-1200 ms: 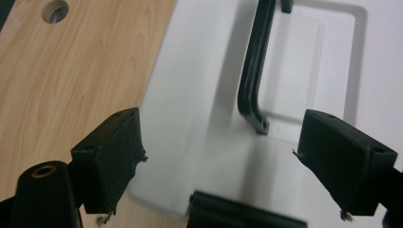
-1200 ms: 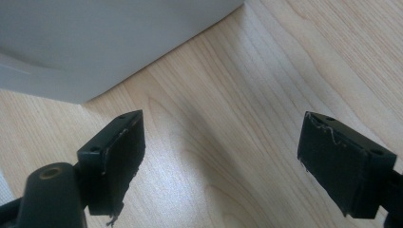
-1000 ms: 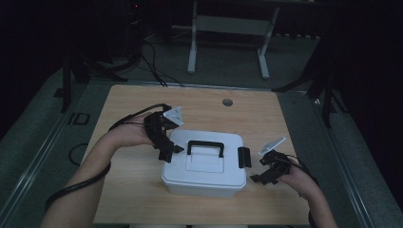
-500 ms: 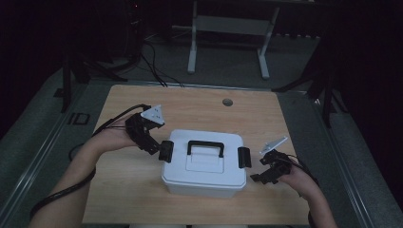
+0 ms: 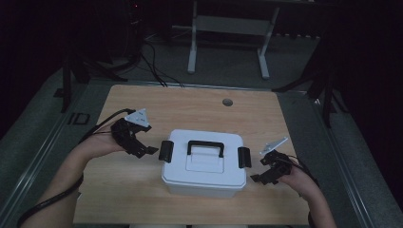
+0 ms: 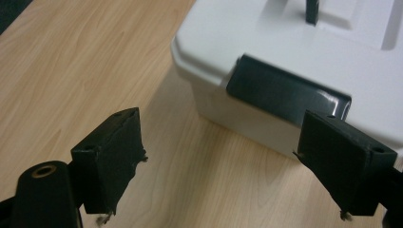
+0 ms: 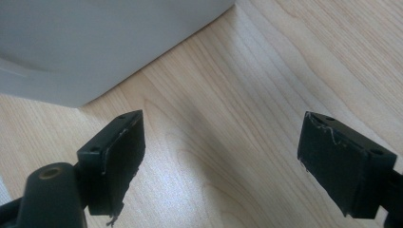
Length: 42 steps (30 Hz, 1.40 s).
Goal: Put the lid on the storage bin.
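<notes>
White box [image 5: 204, 161] with its black carry handle [image 5: 205, 147] sits mid-bench [image 5: 190, 104], nearer the person's edge, both side latches [image 5: 165, 150] seemingly clipped down. Left claw [image 5: 142, 151] and right claw [image 5: 261, 178] flank it, each released and empty, likely lined up to work the latches. The left gripper view shows its latch [image 6: 285, 92] just ahead; the right gripper view shows bare box wall [image 7: 95, 42]

Wooden table [image 5: 142, 199]; metal stand [image 5: 228, 28] behind
</notes>
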Each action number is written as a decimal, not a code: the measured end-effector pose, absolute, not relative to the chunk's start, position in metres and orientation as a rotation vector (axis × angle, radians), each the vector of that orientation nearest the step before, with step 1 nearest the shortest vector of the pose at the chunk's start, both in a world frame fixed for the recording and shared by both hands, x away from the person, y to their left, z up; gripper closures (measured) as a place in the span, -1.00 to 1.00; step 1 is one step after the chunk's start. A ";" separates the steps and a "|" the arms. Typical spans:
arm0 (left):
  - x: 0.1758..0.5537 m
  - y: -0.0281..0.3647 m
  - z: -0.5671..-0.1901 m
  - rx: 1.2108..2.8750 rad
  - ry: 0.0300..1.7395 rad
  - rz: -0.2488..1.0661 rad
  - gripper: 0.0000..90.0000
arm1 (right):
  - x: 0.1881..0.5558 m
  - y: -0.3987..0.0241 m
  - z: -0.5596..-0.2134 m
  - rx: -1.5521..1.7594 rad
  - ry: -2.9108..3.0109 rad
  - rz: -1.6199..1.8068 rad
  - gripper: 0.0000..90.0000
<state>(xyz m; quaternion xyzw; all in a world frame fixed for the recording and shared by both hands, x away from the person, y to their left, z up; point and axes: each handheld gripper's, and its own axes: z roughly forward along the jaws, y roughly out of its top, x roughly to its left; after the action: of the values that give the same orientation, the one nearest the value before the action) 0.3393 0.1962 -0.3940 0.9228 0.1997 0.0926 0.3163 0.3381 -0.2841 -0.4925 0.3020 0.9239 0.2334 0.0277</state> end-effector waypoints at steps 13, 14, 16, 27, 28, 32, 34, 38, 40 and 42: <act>0.325 0.234 -0.415 2.416 0.612 0.235 -0.66 | 0.338 -0.286 -0.493 0.937 2.849 0.729 -0.65; 0.323 0.239 -0.417 2.394 0.622 0.229 -0.66 | 0.338 -0.286 -0.493 0.938 2.849 0.730 -0.65; 0.322 0.243 -0.422 2.383 0.636 0.234 -0.66 | 0.338 -0.286 -0.494 0.938 2.848 0.732 -0.65; 0.316 0.261 -0.462 2.384 0.711 0.183 -0.66 | 0.337 -0.287 -0.498 0.945 2.846 0.741 -0.65; 0.316 0.262 -0.466 2.380 0.718 0.177 -0.66 | 0.337 -0.287 -0.499 0.943 2.849 0.737 -0.65; 0.314 0.265 -0.479 2.386 0.734 0.173 -0.66 | 0.337 -0.287 -0.503 0.943 2.853 0.722 -0.65; 0.312 0.267 -0.484 2.385 0.741 0.170 -0.66 | 0.336 -0.287 -0.504 0.950 2.849 0.734 -0.65; 0.310 0.270 -0.493 2.377 0.759 0.160 -0.66 | 0.336 -0.288 -0.507 0.955 2.848 0.733 -0.65; 0.308 0.271 -0.499 2.378 0.767 0.144 -0.66 | 0.336 -0.289 -0.508 0.959 2.849 0.728 -0.65; 0.306 0.271 -0.505 2.391 0.772 0.147 -0.66 | 0.336 -0.290 -0.509 0.962 2.849 0.739 -0.65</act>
<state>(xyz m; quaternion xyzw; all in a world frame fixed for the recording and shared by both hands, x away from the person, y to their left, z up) 0.3062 0.2715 -0.5053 0.9041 0.2920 0.0557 0.3071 0.3356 -0.2899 -0.5085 0.3107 0.9198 0.2386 0.0227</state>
